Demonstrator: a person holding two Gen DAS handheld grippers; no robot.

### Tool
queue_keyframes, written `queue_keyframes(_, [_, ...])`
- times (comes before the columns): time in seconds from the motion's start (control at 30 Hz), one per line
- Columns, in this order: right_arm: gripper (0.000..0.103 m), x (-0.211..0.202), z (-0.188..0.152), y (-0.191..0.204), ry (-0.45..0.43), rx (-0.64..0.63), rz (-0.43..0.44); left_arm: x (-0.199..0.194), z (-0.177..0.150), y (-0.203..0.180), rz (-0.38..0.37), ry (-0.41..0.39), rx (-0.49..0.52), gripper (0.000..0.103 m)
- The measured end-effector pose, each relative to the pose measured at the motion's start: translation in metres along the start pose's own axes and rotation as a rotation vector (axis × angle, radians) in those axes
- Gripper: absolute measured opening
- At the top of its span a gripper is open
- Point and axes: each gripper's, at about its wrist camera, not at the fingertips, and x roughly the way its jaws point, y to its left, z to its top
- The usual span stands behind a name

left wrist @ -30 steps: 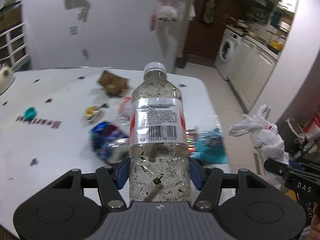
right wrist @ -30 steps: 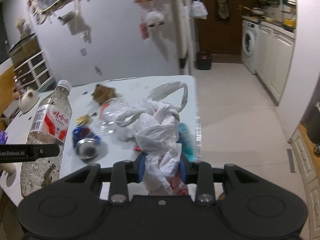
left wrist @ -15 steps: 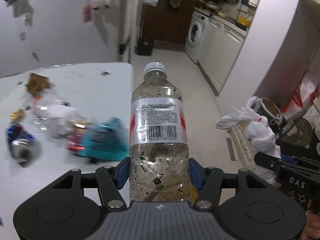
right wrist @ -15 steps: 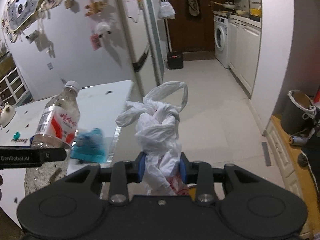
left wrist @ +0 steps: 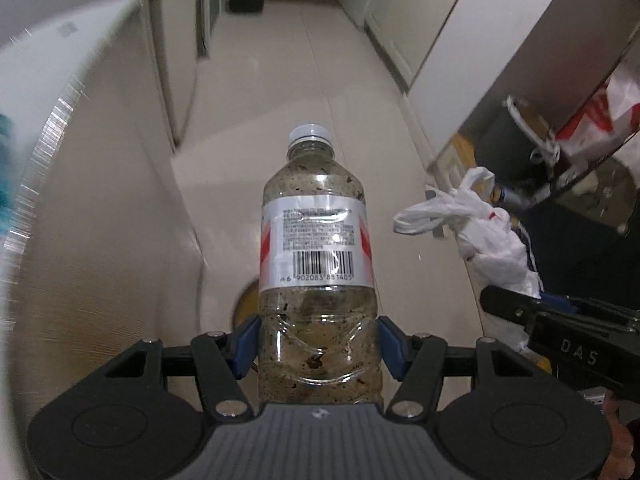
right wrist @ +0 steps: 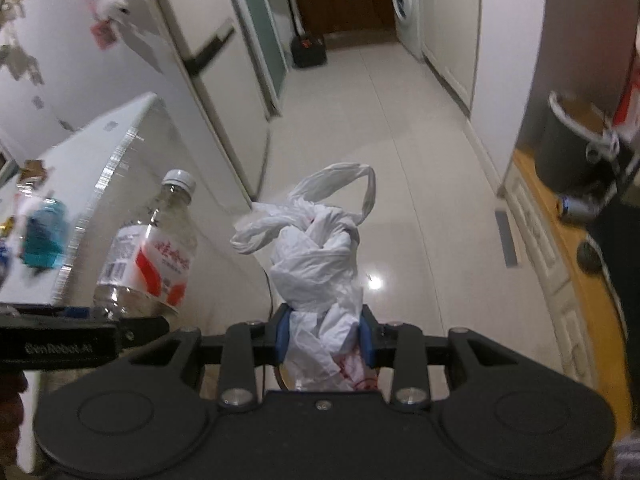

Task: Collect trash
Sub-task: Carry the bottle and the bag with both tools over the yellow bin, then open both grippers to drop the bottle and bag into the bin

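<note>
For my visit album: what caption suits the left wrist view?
Left gripper clamps a dirty clear plastic bottle above pale floor tiles; a knotted white plastic bag is alongside.

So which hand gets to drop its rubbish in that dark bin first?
Probably the right. Its gripper holds the knotted white plastic bag, and the dark bin stands on that side, off to the right. The left gripper with the dirty water bottle is farther over.

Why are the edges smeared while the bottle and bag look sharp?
Left wrist view: the bottle is crisp in its gripper, while the table edge streaks with motion blur. Right wrist view: the white bag is sharp, walls bow from fisheye, and glare spots the floor.
</note>
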Motion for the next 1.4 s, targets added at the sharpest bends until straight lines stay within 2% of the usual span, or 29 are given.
queue_keyframes(0.23, [0.035,0.109,-0.034,-0.048,0.117,0.066,0.007,0.129,-0.015,0.009,-0.03,0.124,-0.045,0.062])
queue_keyframes(0.3, [0.035,0.14,-0.047,-0.057,0.148,0.09,0.017,0.165,-0.022,0.016,-0.012,0.14,-0.061,0.062])
queue_keyframes(0.33, [0.035,0.157,-0.055,-0.061,0.163,0.099,0.021,0.181,-0.026,0.021,0.045,0.149,-0.098,0.062])
queue_keyframes(0.5, [0.035,0.245,-0.092,-0.078,0.237,0.204,0.068,0.259,-0.045,0.054,0.062,0.176,-0.215,0.062])
queue_keyframes(0.63, [0.035,0.307,-0.118,-0.078,0.288,0.17,0.065,0.312,-0.056,0.072,0.059,0.235,-0.224,0.062])
queue_keyframes(0.8, [0.035,0.365,-0.139,-0.08,0.354,0.168,0.054,0.372,-0.071,0.095,0.041,0.341,-0.198,0.062])
queue_keyframes(0.97, [0.035,0.41,-0.153,-0.077,0.403,0.142,0.043,0.411,-0.077,0.109,0.048,0.402,-0.177,0.062])
queue_keyframes(1.17, [0.036,0.452,-0.151,-0.06,0.444,0.111,0.023,0.441,-0.074,0.12,0.044,0.445,-0.193,0.063])
queue_keyframes(1.3, [0.038,0.465,-0.149,-0.049,0.461,0.069,0.016,0.455,-0.069,0.12,0.046,0.463,-0.169,0.064])
queue_keyframes(1.4, [0.04,0.465,-0.151,-0.047,0.474,0.085,0.015,0.458,-0.066,0.119,0.049,0.462,-0.165,0.064])
